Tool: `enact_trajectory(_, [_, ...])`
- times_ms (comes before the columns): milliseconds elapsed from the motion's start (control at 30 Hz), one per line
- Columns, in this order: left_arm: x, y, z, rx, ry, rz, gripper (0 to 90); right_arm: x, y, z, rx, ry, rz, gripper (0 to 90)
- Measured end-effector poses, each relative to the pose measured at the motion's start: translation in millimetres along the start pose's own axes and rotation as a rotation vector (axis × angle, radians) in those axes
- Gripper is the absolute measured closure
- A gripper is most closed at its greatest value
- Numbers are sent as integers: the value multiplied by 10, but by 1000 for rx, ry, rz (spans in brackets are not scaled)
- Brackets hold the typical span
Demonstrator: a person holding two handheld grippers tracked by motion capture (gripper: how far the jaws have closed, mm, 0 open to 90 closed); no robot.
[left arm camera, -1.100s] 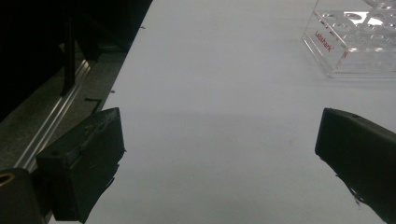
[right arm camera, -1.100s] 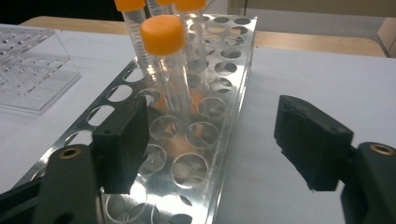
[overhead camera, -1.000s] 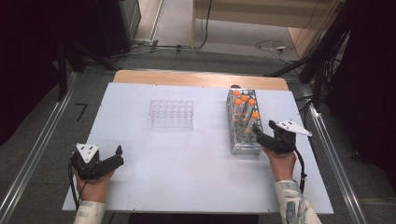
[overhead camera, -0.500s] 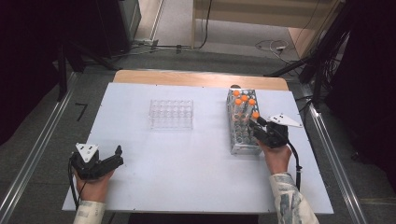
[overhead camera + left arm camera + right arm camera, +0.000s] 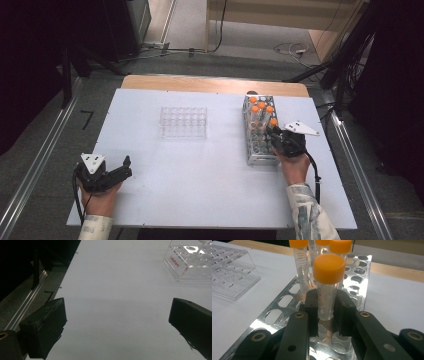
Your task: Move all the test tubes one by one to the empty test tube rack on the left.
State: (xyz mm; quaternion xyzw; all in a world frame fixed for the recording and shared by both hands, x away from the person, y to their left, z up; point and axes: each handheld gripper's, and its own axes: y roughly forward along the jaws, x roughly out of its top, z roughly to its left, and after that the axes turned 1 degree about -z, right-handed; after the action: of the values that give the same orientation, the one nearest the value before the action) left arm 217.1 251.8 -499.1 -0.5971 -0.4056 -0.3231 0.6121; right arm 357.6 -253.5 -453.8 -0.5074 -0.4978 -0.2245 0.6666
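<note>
White table [image 5: 200, 190] with a wooden strip along its far edge. On it sits a clear plastic rack [image 5: 183, 122] left of centre, and well apart to the right a metal rack [image 5: 260, 131], upright, holding orange-capped tubes [image 5: 261, 106] at its far end.

A lab: capped tubes [image 5: 329, 282] in metal rack [image 5: 260, 145].

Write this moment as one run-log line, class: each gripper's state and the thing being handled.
right gripper: just closed on orange-capped tube standing in metal rack | left gripper: open above table | clear rack: untouched
</note>
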Motion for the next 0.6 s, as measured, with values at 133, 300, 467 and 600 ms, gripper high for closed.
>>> enact_trajectory(133, [0,-1,-26,-12,7,0,15,53,-54,8,0,-3,-25,721])
enact_trajectory(300, [19,20,-72,-45,-5,11,16,134,-115,5,0,7,-55,723])
enact_trajectory(467, [41,63,-117,-75,-1,33,27,214,-188,-1,-8,9,-82,724])
enact_trajectory(600, [72,73,-137,-84,-4,33,31,247,-227,15,-7,9,-94,724])
